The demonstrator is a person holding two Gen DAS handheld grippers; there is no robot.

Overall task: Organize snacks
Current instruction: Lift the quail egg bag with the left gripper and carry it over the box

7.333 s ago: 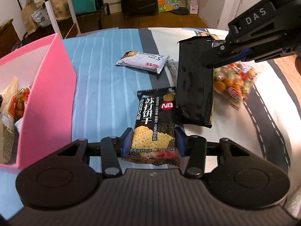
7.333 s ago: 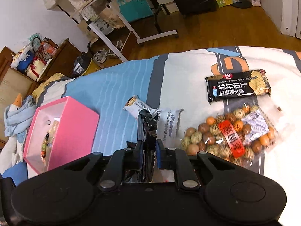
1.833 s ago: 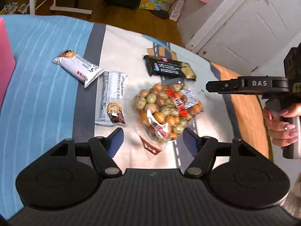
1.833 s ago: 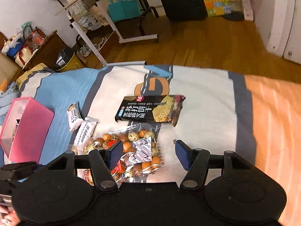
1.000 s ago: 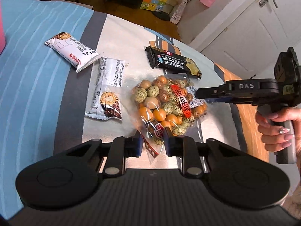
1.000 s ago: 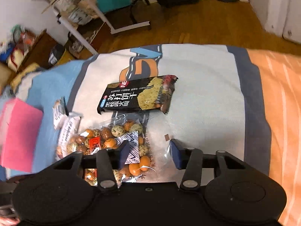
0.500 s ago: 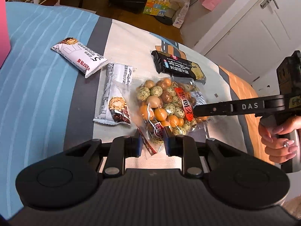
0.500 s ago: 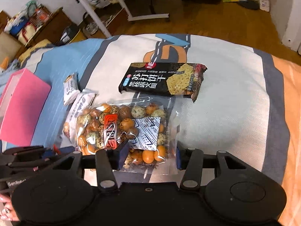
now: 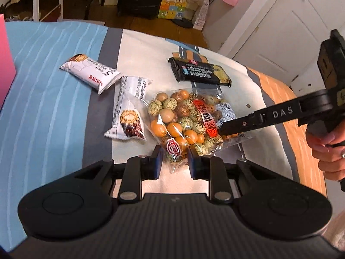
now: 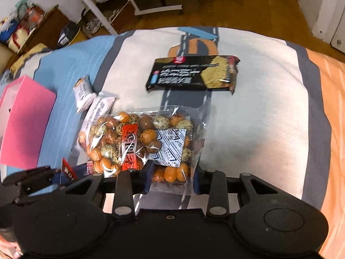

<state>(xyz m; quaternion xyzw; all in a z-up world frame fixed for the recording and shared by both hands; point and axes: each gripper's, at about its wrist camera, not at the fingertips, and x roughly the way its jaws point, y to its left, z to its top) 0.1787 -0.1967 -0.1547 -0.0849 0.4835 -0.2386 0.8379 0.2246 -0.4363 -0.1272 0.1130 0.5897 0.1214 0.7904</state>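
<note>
A clear bag of coated nuts (image 9: 183, 118) (image 10: 140, 142) lies on the bedspread between both grippers. My left gripper (image 9: 174, 161) is shut on the bag's near corner, by its red label. My right gripper (image 10: 172, 180) has its jaws closing on the opposite end, with orange nuts between them and both pads touching the plastic. In the left wrist view, one of its fingers (image 9: 248, 123) reaches in from the right onto the bag. A black cracker packet (image 9: 200, 73) (image 10: 194, 75) lies flat beyond the bag.
Two white snack bars (image 9: 90, 73) (image 9: 129, 108) lie left of the bag. A pink box (image 10: 23, 127) stands further left on the blue stripes. A hand (image 9: 327, 149) holds the right gripper's handle. Wooden floor, a rack and a door surround the bed.
My right gripper has moved in over the bag's far end and its jaws have narrowed around it. The left gripper keeps its hold on the near corner.
</note>
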